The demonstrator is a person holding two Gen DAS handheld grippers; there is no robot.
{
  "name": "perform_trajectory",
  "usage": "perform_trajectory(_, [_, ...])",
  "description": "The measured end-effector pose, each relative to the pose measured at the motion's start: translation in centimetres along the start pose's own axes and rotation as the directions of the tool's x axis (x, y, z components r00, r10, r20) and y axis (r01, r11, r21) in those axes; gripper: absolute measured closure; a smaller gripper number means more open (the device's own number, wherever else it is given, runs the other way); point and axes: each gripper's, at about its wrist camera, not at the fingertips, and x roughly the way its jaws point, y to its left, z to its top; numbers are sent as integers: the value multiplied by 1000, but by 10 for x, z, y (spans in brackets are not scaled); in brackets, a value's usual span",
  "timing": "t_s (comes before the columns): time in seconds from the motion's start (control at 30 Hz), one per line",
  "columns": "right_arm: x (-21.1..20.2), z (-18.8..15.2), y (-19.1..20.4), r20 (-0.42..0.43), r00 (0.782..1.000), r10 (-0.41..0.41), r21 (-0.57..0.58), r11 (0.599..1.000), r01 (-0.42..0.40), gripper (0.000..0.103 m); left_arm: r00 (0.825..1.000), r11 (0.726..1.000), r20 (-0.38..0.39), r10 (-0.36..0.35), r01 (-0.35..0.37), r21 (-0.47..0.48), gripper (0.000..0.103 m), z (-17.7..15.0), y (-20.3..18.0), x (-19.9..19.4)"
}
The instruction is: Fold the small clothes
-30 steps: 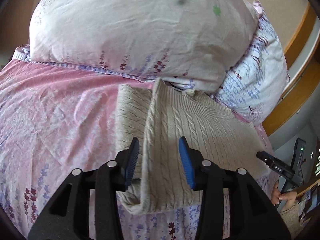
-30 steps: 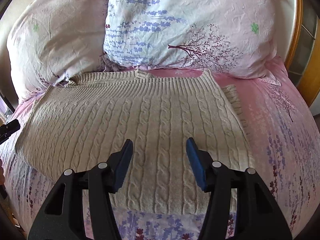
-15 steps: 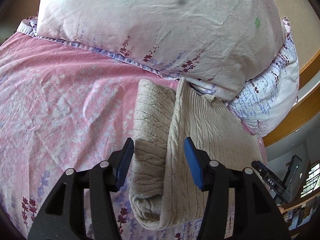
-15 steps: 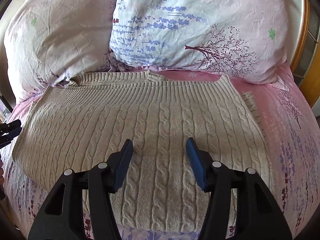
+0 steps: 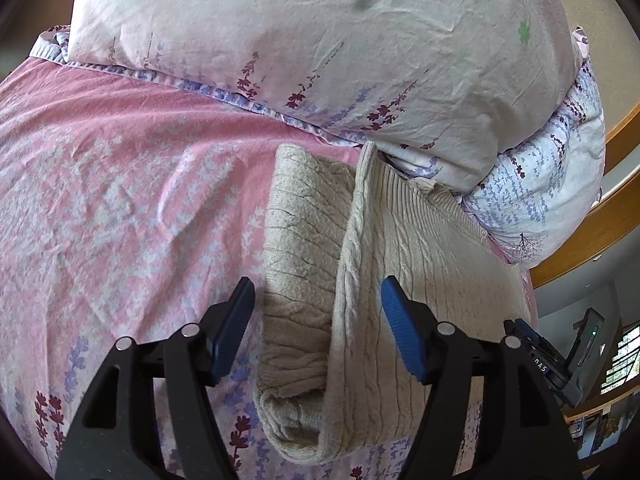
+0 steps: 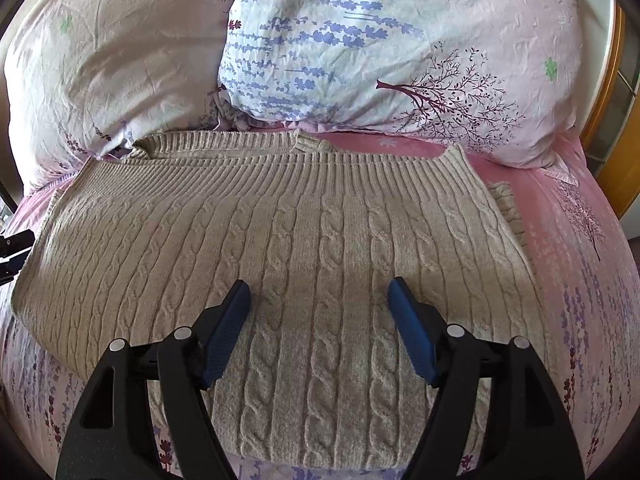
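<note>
right wrist view: beige cable-knit sweater (image 6: 304,248) lies folded, seemingly flat; both tongs (image 6: 318,320) (image 5: 316,316) gape empty.

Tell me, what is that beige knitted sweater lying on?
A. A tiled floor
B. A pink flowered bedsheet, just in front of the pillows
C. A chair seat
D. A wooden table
B: the sweater lies spread on the pink bedsheet, with the pillows right behind its ribbed edge.

Both wrist views look closely down onto the sweater (image 5: 400,280).
</note>
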Motion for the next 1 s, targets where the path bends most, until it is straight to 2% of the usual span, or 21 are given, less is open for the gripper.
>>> perform_trajectory(0.17, [3, -4, 3, 2, 1000, -8, -13, 1000, 8, 28, 1000, 1000, -7, -6, 6, -3, 29, 3, -3, 4])
perform_trajectory(0.37, [5, -5, 3, 3, 1000, -9, -21, 1000, 9, 27, 1000, 1000, -7, -24, 23, -17, 28, 8, -3, 8])
perform_trajectory(0.47, [7, -5, 4, 4, 1000, -19, -30, 999, 19, 24, 1000, 1000, -6, -18, 18, -9, 28, 9, -4, 10])
perform_trajectory(0.53, [8, -5, 4, 5, 999, -35, -30, 999, 35, 19, 1000, 1000, -6, -15, 14, -3, 27, 9, -6, 12])
perform_trajectory(0.6, [10, -5, 0, 1, 1000, -20, -13, 1000, 20, 18, 1000, 1000, -6, -8, 8, 4, 26, 10, -8, 14])
perform_trajectory(0.77, [9, -6, 0, 4, 1000, -11, -8, 1000, 11, 18, 1000, 1000, -5, 6, -6, -1, 26, 12, -11, 17])
perform_trajectory(1.0, [8, -8, 0, 8, 1000, -3, -3, 1000, 3, 18, 999, 997, -13, -35, 34, -68, 32, 19, 4, 15])
